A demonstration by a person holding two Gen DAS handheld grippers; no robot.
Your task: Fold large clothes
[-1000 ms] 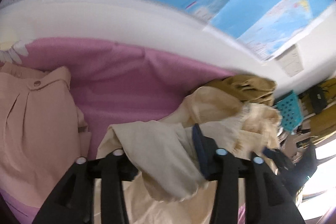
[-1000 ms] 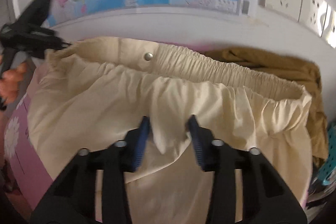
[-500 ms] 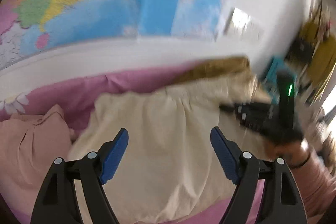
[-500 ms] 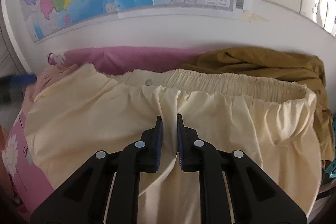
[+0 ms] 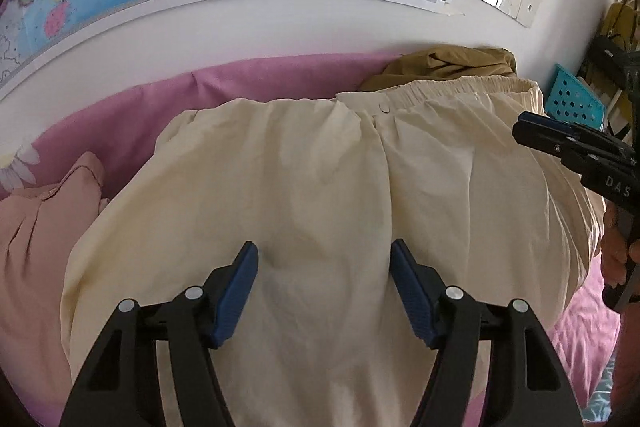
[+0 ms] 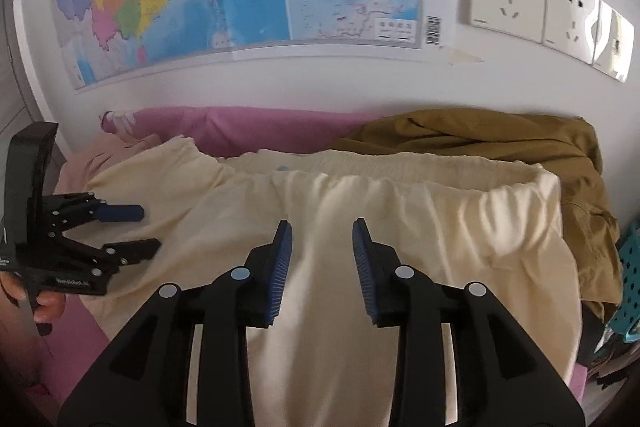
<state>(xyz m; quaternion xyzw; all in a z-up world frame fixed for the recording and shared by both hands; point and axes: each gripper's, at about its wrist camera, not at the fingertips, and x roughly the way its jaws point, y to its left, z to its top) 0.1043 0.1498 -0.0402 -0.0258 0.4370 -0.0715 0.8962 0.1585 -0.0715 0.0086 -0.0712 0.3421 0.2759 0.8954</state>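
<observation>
The cream trousers (image 5: 312, 195) now lie spread flat on the pink bed (image 5: 256, 83), filling mid-frame, released a second ago from both grips, so smoothing is done and folding can start. The left tool (image 5: 323, 287) hangs empty, jaws closing; the right tool (image 6: 322, 267) is opening, also empty. "DAS" shows on the right tool at right edge.

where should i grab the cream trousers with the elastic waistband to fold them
Grip the cream trousers at the gathered elastic waistband, one gripper near each end, coming from the near side over the spread cloth. The band lies flat along the far edge, and its doubled, thicker rim gives the pads something firm; the middle is loose single cloth. Both grippers hover over it, holding nothing.
</observation>
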